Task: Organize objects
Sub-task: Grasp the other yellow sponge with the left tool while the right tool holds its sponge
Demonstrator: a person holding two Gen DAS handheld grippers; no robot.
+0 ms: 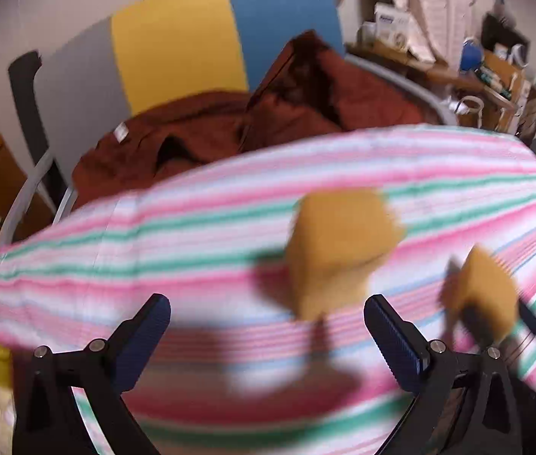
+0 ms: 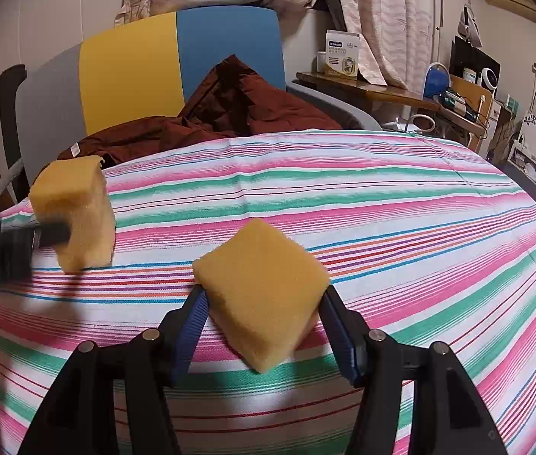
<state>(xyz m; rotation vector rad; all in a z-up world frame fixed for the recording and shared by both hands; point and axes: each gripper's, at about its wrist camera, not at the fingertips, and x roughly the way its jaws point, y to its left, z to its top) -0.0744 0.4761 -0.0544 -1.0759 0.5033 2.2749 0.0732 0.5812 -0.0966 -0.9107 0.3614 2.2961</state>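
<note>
Two yellow sponge blocks are over a striped cloth point(image 2: 381, 204). My right gripper point(image 2: 264, 311) is shut on one sponge point(image 2: 264, 288), held cornerwise a little above the cloth; that sponge also shows in the left wrist view point(image 1: 484, 288). The other sponge point(image 1: 340, 246) stands upright on the cloth, blurred, just ahead of my left gripper point(image 1: 268, 322), which is open with nothing between its fingers. In the right wrist view this sponge point(image 2: 74, 212) is at the left with a left finger point(image 2: 52, 233) in front of it.
A dark red garment point(image 2: 230, 113) lies at the far edge of the striped surface, against a grey, yellow and blue chair back point(image 2: 177, 64). A wooden shelf point(image 2: 381, 91) with boxes and clutter stands at the back right. Curtains hang behind.
</note>
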